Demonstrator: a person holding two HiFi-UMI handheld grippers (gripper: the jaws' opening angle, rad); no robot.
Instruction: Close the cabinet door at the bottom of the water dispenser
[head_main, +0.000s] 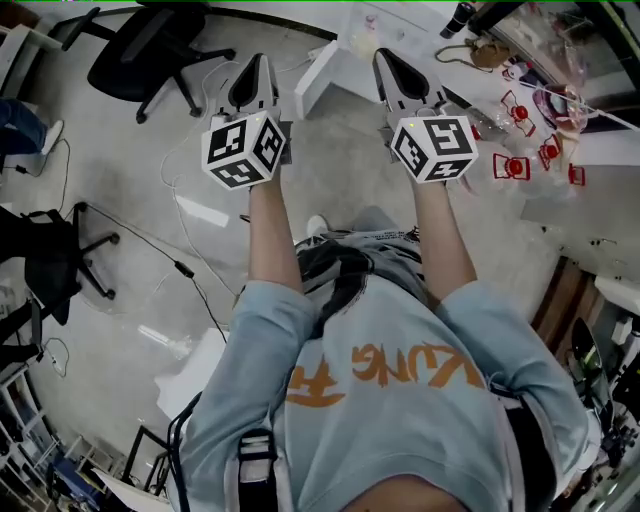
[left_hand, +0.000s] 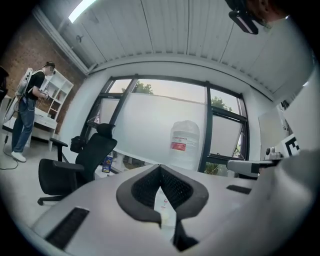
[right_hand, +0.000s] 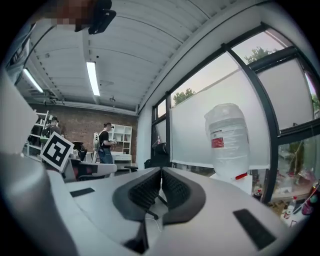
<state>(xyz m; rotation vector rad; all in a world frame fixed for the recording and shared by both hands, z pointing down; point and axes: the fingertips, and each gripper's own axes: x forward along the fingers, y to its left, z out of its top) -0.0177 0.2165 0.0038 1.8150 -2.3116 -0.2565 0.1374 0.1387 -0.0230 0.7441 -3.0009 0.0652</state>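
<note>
The white water dispenser (head_main: 345, 60) stands on the floor ahead of me, between my two grippers. Its clear bottle with a red label shows in the left gripper view (left_hand: 185, 144) and in the right gripper view (right_hand: 227, 137). A white panel (head_main: 315, 88) juts from its base toward me; I cannot tell whether it is the cabinet door. My left gripper (head_main: 252, 72) and right gripper (head_main: 398, 68) are held out level, well short of the dispenser, both shut and empty. The left gripper's (left_hand: 160, 167) and the right gripper's (right_hand: 161, 172) jaw tips meet with nothing between them.
A black office chair (head_main: 150, 50) stands at the left, also seen as the chair (left_hand: 85, 160). A white table (head_main: 600, 150) with red objects (head_main: 520, 140) lies at the right. Cables (head_main: 190, 270) run over the floor. A person (left_hand: 27, 115) stands at far shelves.
</note>
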